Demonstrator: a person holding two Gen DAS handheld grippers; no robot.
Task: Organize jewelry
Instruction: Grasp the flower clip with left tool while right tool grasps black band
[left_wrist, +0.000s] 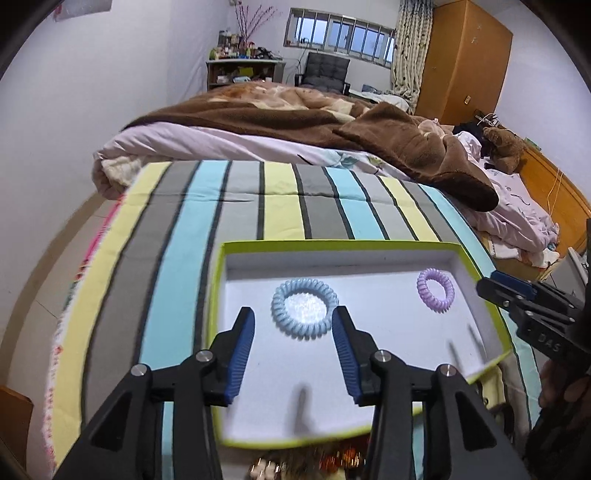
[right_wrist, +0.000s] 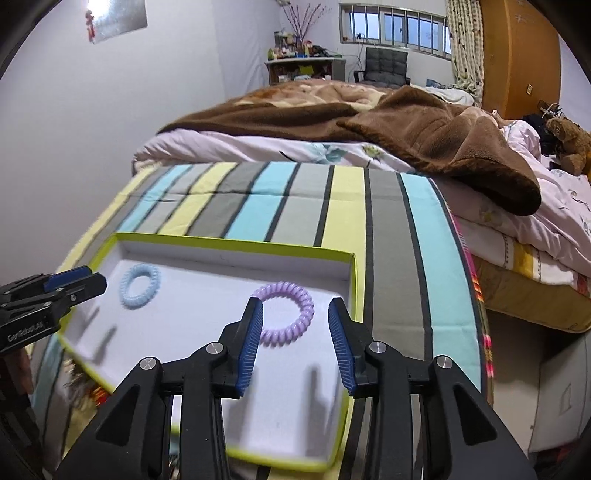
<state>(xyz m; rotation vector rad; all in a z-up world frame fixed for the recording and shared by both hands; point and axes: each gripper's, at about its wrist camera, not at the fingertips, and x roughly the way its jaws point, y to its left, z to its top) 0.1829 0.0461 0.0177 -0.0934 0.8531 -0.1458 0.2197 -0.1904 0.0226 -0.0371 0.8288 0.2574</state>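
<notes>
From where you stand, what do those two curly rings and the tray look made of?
Blue ring and purple ring: probably smooth plastic coil, faintly glossy on the ridges. Tray: likely cardboard, with thin folded green walls and a matte white floor.

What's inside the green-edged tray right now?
Two coil hair ties lie apart on the tray's white floor: a blue one and a purple one. The claw arms cover the tray's near part.
</notes>
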